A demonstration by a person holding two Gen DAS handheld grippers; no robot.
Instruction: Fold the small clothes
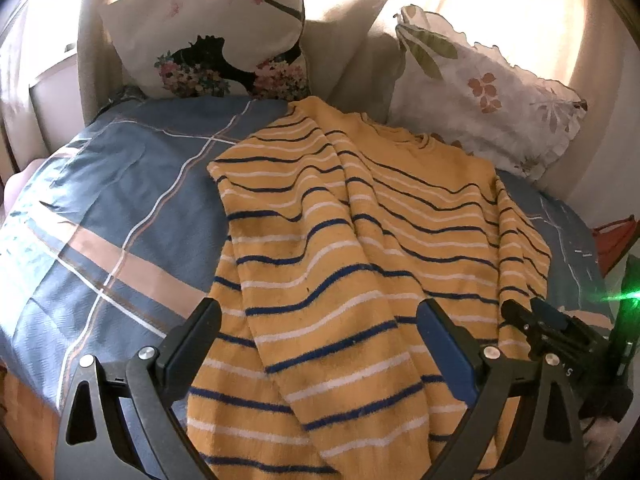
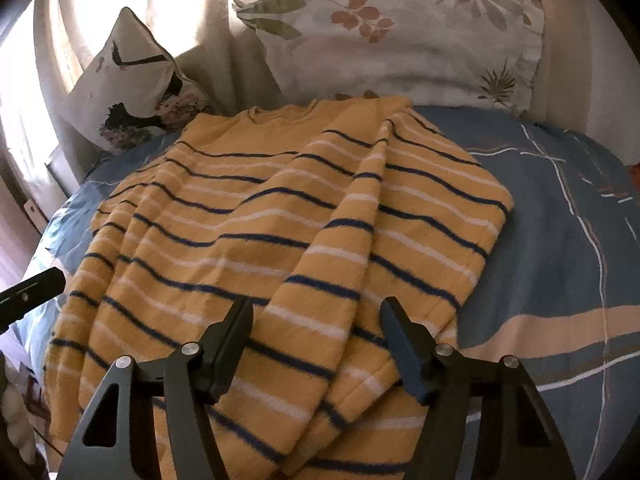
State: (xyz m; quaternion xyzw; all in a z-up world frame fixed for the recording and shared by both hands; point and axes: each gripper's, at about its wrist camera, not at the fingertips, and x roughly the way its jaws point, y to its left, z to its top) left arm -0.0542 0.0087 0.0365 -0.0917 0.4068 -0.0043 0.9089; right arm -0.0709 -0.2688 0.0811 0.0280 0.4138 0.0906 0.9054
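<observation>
Across the bed (image 1: 120,184), covered by a blue checked sheet, a yellow striped sweater (image 1: 360,240) is being seen spread out and rumpled, its neckline toward the pillows and its hem toward the grippers. Two pillows are being noted at the head of the bed: a leaf-print pillow (image 2: 400,40) and a flower-print cushion (image 1: 208,36), both just beyond the sweater's collar. The sweater's long axis is being judged to run straight away from both sets of jaws, with one fold of cloth lying diagonally over the body. The left gripper (image 1: 320,344) is being held over the hem, jaws wide apart and nothing between them. The right gripper (image 2: 316,344) is likewise being held over the hem region, jaws apart, unclamped. Both are being judged about equally near the lower edge; the right gripper (image 1: 536,320) is being seen at the sweater's right edge in the left view. No containers are being observed. The fold is being judged not yet begun.
</observation>
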